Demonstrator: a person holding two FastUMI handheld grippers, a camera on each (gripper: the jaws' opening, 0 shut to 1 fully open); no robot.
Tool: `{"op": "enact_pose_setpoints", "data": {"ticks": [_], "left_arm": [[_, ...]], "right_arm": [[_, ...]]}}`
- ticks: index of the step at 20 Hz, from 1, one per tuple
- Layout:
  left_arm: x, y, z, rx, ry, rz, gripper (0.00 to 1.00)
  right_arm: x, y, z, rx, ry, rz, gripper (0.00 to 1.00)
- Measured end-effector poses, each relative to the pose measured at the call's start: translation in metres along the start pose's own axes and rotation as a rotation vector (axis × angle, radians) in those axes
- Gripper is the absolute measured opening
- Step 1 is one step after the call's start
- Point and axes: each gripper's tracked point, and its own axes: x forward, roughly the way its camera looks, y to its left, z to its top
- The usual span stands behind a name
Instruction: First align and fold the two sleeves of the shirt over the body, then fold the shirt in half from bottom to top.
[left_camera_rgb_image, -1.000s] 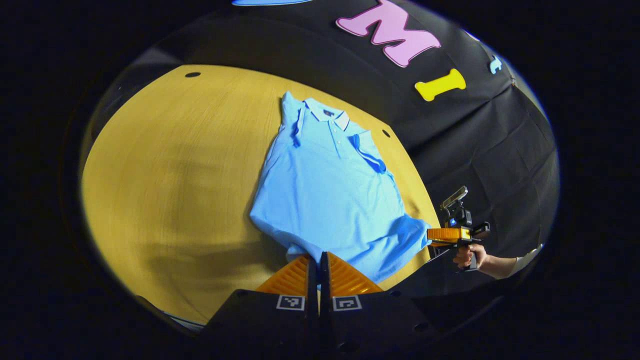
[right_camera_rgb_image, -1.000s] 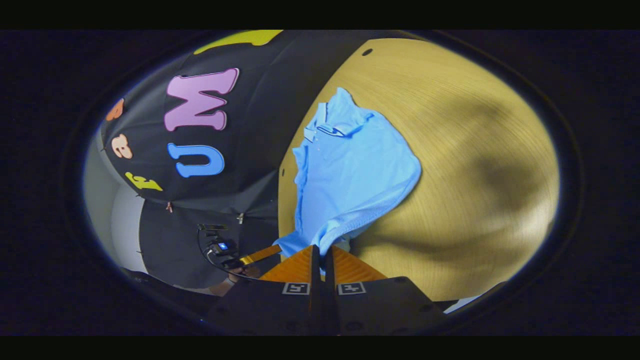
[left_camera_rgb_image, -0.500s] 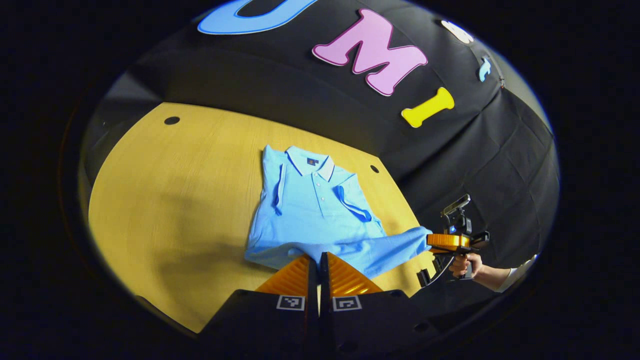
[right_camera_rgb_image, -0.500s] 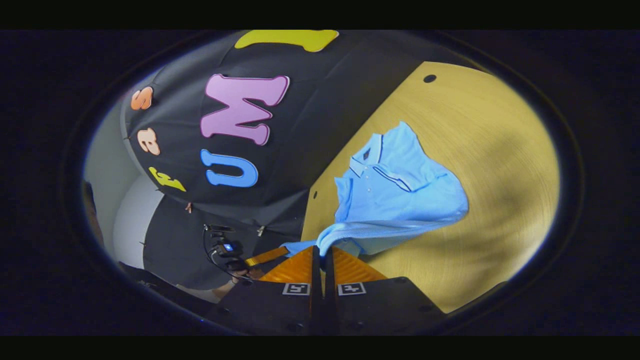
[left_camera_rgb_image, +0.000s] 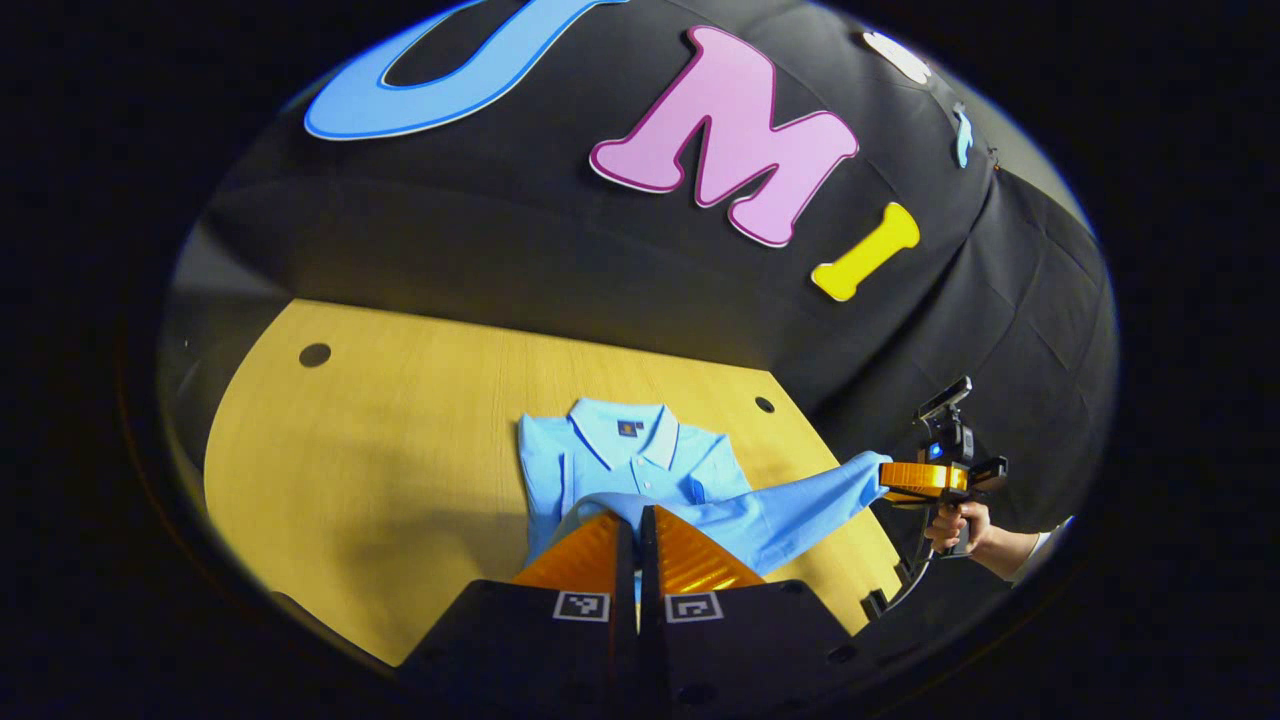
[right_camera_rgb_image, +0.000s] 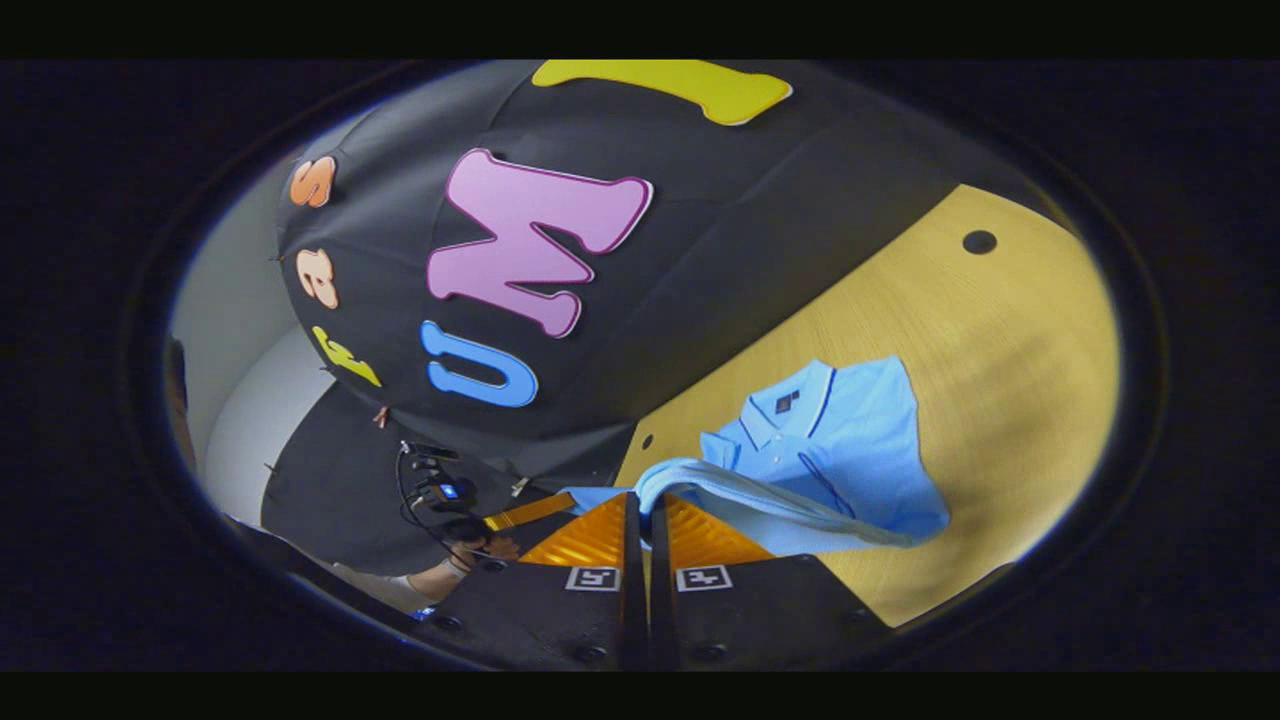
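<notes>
In my left gripper view, the left claw (left_camera_rgb_image: 638, 530) is closed on the hem of the one blue shirt (left_camera_rgb_image: 640, 470), low in the middle of the frame. At the right edge, a hand (left_camera_rgb_image: 950, 522) holds the right claw (left_camera_rgb_image: 885, 477), which pinches the other hem corner. My right gripper view shows that right claw (right_camera_rgb_image: 640, 520) closed on cloth, and the left claw (right_camera_rgb_image: 560, 503) at lower left. The collar (right_camera_rgb_image: 785, 405) lies flat on the wooden surface (left_camera_rgb_image: 400, 430). Since half a second ago, the lifted hem has travelled up over the body, nearer the collar. Two claws, one shirt.
</notes>
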Motion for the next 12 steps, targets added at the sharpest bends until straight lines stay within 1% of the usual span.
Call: {"op": "enact_pose_setpoints", "data": {"ticks": [1, 3, 5, 6, 7, 8, 9, 10, 11, 12], "left_arm": [[0.014, 0.006, 0.010, 0.004, -0.009, 0.016, 0.06], [0.041, 0.018, 0.034, -0.013, -0.030, 0.043, 0.06], [0.067, 0.034, 0.051, -0.022, -0.047, 0.073, 0.06], [0.083, 0.045, 0.057, -0.026, -0.050, 0.090, 0.08], [0.100, 0.056, 0.060, -0.033, -0.043, 0.111, 0.06], [0.117, 0.068, 0.061, -0.041, -0.034, 0.136, 0.06], [0.132, 0.080, 0.060, -0.048, -0.024, 0.160, 0.06], [0.146, 0.089, 0.058, -0.054, -0.015, 0.176, 0.06], [0.160, 0.099, 0.055, -0.063, -0.009, 0.195, 0.06], [0.173, 0.106, 0.054, -0.077, -0.003, 0.204, 0.06]], "right_arm": [[0.009, -0.006, 0.014, -0.011, -0.010, -0.016, 0.05], [0.029, -0.022, 0.041, -0.035, -0.030, -0.044, 0.12], [0.053, -0.045, 0.065, -0.068, -0.054, -0.093, 0.12], [0.066, -0.058, 0.077, -0.081, -0.061, -0.116, 0.08], [0.079, -0.068, 0.086, -0.083, -0.065, -0.130, 0.04], [0.091, -0.079, 0.097, -0.084, -0.070, -0.146, 0.00], [0.104, -0.090, 0.106, -0.082, -0.073, -0.158, 0.05], [0.114, -0.101, 0.114, -0.074, -0.078, -0.169, 0.00], [0.124, -0.113, 0.118, -0.062, -0.077, -0.183, 0.00], [0.132, -0.127, 0.121, -0.056, -0.075, -0.204, 0.05]]}}
